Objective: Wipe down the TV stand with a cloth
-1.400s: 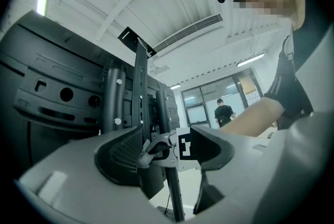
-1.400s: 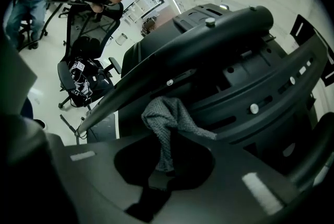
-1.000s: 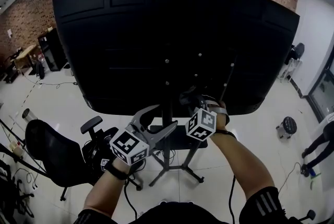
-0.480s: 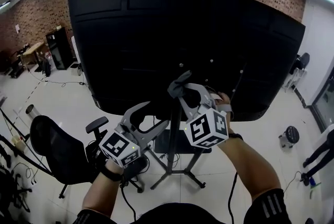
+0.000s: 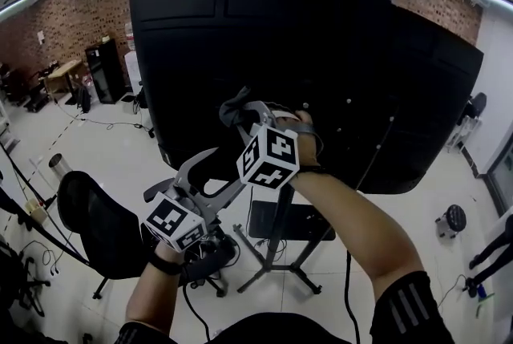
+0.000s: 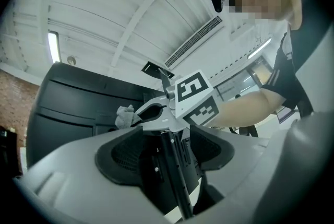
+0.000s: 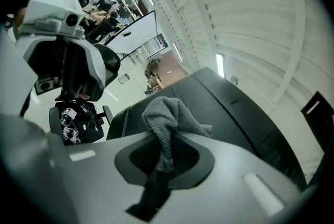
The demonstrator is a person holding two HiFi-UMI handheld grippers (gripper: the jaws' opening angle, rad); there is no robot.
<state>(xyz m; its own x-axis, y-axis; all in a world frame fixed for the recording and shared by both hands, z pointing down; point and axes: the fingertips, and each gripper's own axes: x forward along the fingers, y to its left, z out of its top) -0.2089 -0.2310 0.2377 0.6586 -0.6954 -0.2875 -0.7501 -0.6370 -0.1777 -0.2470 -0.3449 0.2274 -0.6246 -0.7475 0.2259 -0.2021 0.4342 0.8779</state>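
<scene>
the right tongs (image 5: 240, 113) are raised against the black back panel of the tv (image 5: 240, 38) and are clamped on a grey cloth (image 5: 232, 105). in the right gripper view the cloth (image 7: 167, 118) bunches above the closed pads and a strip of it hangs down between them. the left tongs (image 5: 223, 170) sit lower, near the tv's bottom edge, with their jaws held wide. in the left gripper view the stand's black pole (image 6: 175, 176) runs up between the two pads, with a gap on each side. a black office chair (image 5: 96, 230) stands on the floor to the left.
</scene>
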